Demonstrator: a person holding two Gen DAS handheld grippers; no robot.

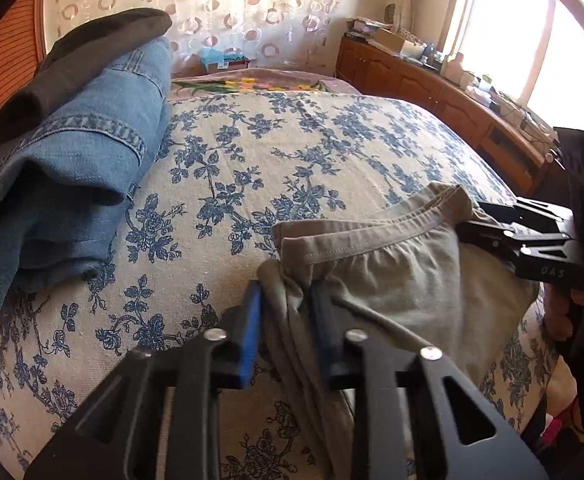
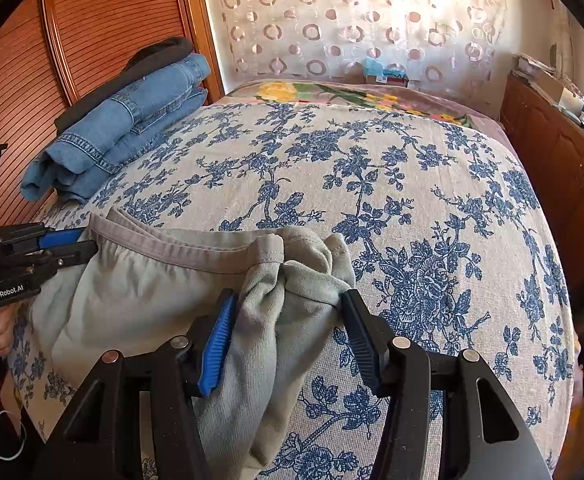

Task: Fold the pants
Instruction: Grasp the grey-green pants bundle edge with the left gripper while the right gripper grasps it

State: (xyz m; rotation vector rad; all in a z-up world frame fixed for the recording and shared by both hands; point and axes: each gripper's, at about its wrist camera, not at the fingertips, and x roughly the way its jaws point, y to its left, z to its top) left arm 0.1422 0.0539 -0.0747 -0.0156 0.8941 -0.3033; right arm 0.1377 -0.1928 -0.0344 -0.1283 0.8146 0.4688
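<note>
Grey pants (image 1: pixel 392 280) lie at the near edge of the bed, waistband toward the far side. My left gripper (image 1: pixel 288 312) is shut on a bunched fold at the left end of the waistband, with cloth pressed between its blue pads. The right wrist view shows that gripper (image 2: pixel 72 244) at the left edge of the pants (image 2: pixel 152 280). My right gripper (image 2: pixel 288 320) holds a thick bunch of the same cloth at the other end of the waistband, which fills the gap between its fingers. In the left wrist view it (image 1: pixel 488 220) sits at the right corner.
The floral bedspread (image 2: pixel 372 160) stretches away beyond the pants. Folded blue jeans (image 1: pixel 92 140) with a dark garment (image 1: pixel 92 48) on top lie at the far left by a slatted wooden wardrobe (image 2: pixel 52 60). A cluttered wooden cabinet (image 1: pixel 432 88) runs along the right.
</note>
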